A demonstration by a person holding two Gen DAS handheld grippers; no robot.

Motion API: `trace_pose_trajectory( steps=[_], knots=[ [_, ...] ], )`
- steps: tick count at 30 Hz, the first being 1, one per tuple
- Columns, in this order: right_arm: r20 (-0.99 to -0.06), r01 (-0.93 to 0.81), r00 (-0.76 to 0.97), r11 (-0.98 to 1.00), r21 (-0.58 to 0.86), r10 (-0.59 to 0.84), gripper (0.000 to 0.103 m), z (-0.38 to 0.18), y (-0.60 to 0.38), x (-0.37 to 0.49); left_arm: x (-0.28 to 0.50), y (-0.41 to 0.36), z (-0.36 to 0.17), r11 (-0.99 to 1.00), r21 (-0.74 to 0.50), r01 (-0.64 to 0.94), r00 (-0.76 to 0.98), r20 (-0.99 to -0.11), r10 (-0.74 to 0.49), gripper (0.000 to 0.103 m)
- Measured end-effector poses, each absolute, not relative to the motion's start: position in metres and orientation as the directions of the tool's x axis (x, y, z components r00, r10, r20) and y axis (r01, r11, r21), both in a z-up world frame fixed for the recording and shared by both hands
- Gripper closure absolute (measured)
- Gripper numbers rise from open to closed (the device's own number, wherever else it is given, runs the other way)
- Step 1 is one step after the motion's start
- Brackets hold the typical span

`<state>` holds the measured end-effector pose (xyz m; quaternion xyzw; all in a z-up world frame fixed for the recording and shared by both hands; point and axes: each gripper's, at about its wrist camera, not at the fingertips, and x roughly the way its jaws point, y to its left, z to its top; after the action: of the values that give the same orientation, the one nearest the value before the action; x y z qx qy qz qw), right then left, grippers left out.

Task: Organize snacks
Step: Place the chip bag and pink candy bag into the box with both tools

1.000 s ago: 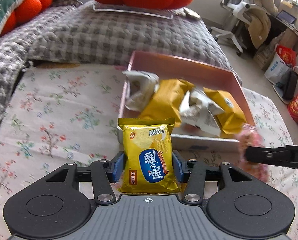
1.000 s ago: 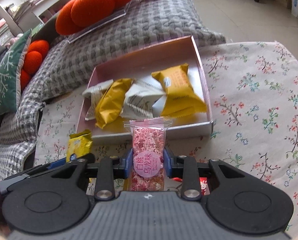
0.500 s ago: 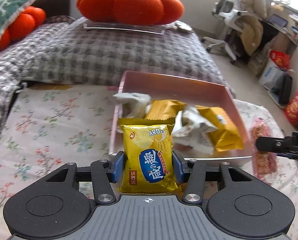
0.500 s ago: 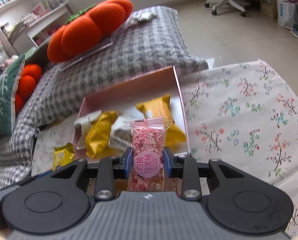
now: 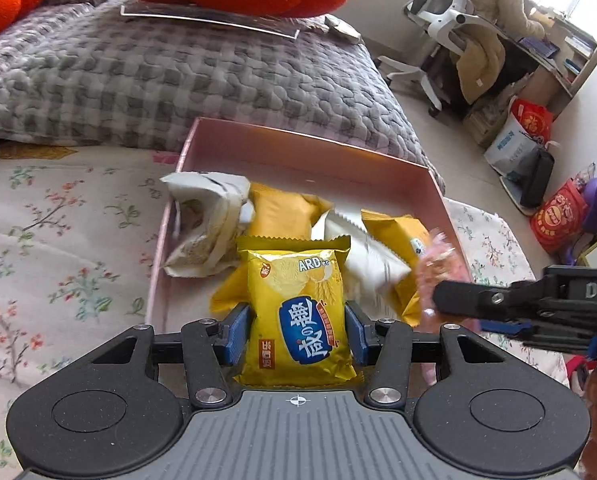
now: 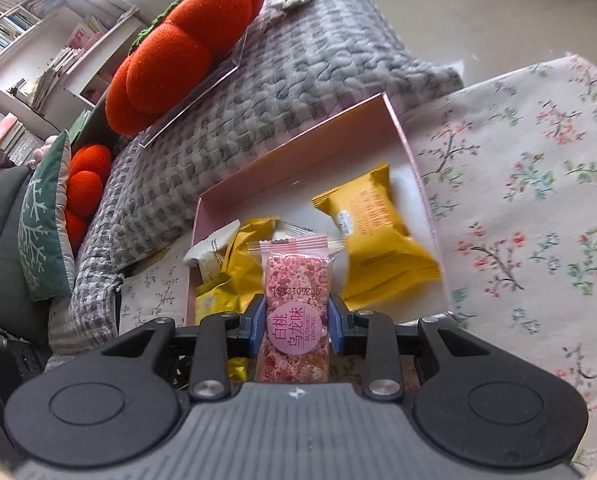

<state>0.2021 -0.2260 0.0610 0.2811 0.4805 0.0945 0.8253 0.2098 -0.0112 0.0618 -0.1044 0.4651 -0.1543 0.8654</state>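
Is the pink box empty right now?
No. The pink box already holds several yellow and white snack packets, such as a yellow packet.

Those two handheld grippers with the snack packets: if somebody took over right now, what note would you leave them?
Left gripper: shut on the yellow crisp packet with a blue label, held over the near end of the pink cardboard box.
Right gripper: shut on the clear-wrapped pink snack bar, also at the box's near edge.
Done: yellow and white packets already lie in the box.
Left: release both packets into the box.
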Motion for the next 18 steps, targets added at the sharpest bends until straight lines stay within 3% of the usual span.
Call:
trace_pose_trajectory(
  steps=[13,18],
  knots=[
    [-0.769,0.128,0.524,0.859,0.496,0.366,0.074,0.048,-0.226,0.244,0.254,-0.013,0.045,0.936,-0.315,0.159,0.554,-0.756,-0.348,0.056],
    [-0.773,0.061,0.585,0.937,0.343,0.245,0.074,0.049,-0.214,0.253,0.254,-0.018,0.047,0.948,-0.241,0.207,0.567,-0.76,-0.317,0.053]
  ],
)
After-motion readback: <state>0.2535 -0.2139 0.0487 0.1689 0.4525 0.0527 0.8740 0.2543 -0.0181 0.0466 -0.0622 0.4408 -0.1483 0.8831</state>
